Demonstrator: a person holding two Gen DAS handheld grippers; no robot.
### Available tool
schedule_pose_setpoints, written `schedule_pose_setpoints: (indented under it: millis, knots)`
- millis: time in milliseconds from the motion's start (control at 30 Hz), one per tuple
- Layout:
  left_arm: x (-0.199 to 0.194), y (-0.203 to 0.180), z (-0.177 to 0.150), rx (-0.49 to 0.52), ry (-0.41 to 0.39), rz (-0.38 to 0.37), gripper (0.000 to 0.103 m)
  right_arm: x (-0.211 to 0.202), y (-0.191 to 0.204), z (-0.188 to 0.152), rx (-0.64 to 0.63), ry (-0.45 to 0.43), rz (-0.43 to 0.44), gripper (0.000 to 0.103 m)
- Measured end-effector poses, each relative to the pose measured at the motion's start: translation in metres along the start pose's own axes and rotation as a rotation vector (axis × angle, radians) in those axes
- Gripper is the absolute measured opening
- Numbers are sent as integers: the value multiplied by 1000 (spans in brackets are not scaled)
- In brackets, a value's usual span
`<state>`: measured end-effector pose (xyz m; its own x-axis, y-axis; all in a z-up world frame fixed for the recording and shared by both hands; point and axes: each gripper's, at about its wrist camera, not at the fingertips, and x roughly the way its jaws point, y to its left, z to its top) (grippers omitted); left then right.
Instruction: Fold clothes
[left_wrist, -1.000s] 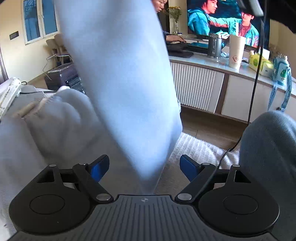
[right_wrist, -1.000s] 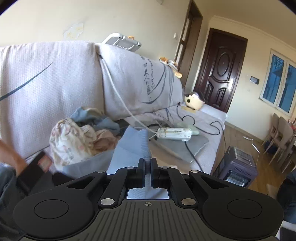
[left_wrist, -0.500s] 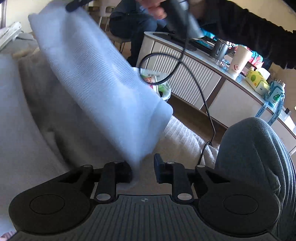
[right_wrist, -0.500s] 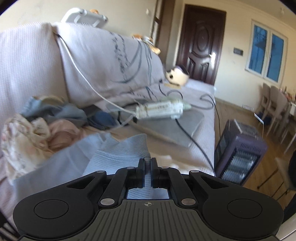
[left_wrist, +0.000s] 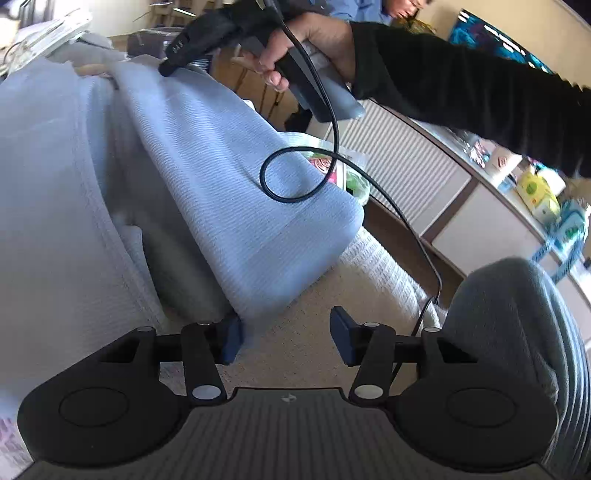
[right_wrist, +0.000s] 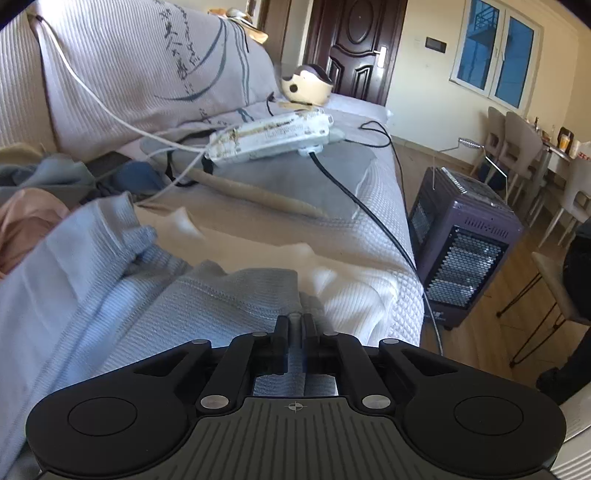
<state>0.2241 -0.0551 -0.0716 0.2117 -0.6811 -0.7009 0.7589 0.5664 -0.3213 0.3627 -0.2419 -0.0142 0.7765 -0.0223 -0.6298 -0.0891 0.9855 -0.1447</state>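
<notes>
We see the left gripper (left_wrist: 286, 338) low over the sofa cover (left_wrist: 295, 354), its jaws opening. The blue pads (left_wrist: 232, 339) stand apart with only bare cover between them; the left pad sits right against the hem of the light blue sweater (left_wrist: 221, 177) but does not pinch it. That sweater lies across the sofa (right_wrist: 332, 236), one sleeve folded over the body and ending just ahead of the left gripper.

At the top of the left view we catch the right gripper (left_wrist: 168, 68), held by a hand (left_wrist: 295, 48) in a black sleeve (left_wrist: 461, 88), nose down on the far end of the sleeve fold, its cable (left_wrist: 295, 173) looping over the cloth.

From the right wrist view, the right gripper (right_wrist: 295, 323) is clamped tight on a ribbed edge of the sweater (right_wrist: 221, 295), cloth showing between the closed pads. Beyond it a power strip (right_wrist: 269, 136) rests on the sofa, and a heater (right_wrist: 465, 251) stands on the floor beside it.
</notes>
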Motion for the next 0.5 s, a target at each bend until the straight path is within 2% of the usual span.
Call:
schedule_pose_setpoints:
  millis: [133,200,233,267,367,433,500]
  knots:
    - [-18,-6,3,-100,-45,30,54,-6,-3,4,18,9,-1,16]
    - [-34,-9,-1,-171,-88,48,58,-19,-7,7,53,-27,-6,28]
    - [-45,-8,-6,-213,-115,57,61,-29,-9,7,63,-53,-10,39]
    - [-56,-8,-12,-256,-142,66,62,-41,-8,5,44,-67,3,45]
    - [-85,0,-33,-369,-216,154,65,-78,-5,-3,-15,-109,45,46]
    - [-101,10,-46,-444,-258,249,65,-104,9,-15,-81,-103,131,46]
    - [-115,21,-54,-469,-305,340,63,-122,26,-29,-98,-45,280,45]
